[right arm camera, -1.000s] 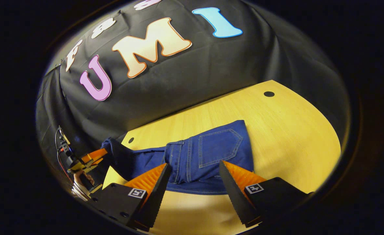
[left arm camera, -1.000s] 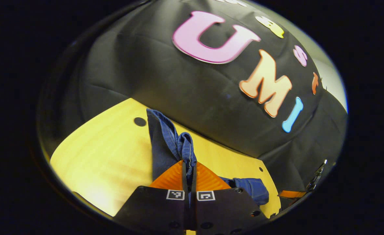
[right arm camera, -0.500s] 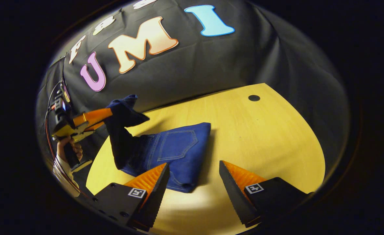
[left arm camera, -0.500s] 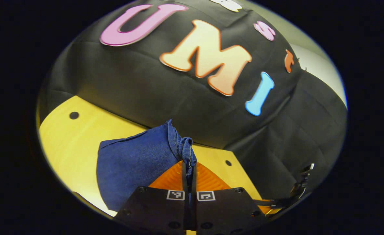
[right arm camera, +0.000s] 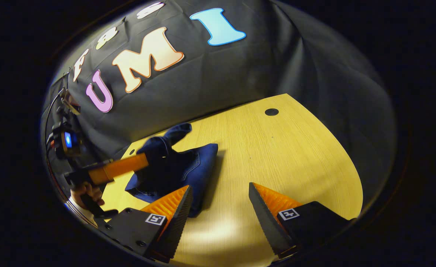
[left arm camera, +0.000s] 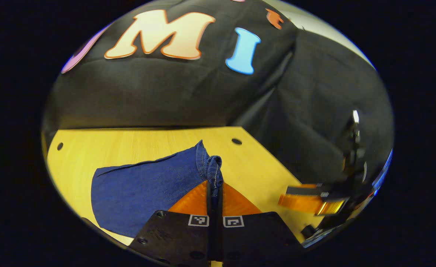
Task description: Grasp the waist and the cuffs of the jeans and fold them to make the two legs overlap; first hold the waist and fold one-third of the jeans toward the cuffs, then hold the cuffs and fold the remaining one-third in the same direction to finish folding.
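Left tongs [left arm camera: 215,185] clenched on the bunched cuffs [left arm camera: 212,167] of the jeans [left arm camera: 144,189], lower centre of the left gripper view, over the folded stack on the tabletop [left arm camera: 136,142]. Right tongs [right arm camera: 220,207] released, gaping, bottom of the right gripper view. Risk: releasing off-centre, leaving a skewed, bunched top layer.

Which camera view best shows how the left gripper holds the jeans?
The left gripper view: the left gripper is shut on a bunched hem of the jeans, seen close up. The right gripper view shows that gripper from the side, farther off, with cloth draped over its tip.
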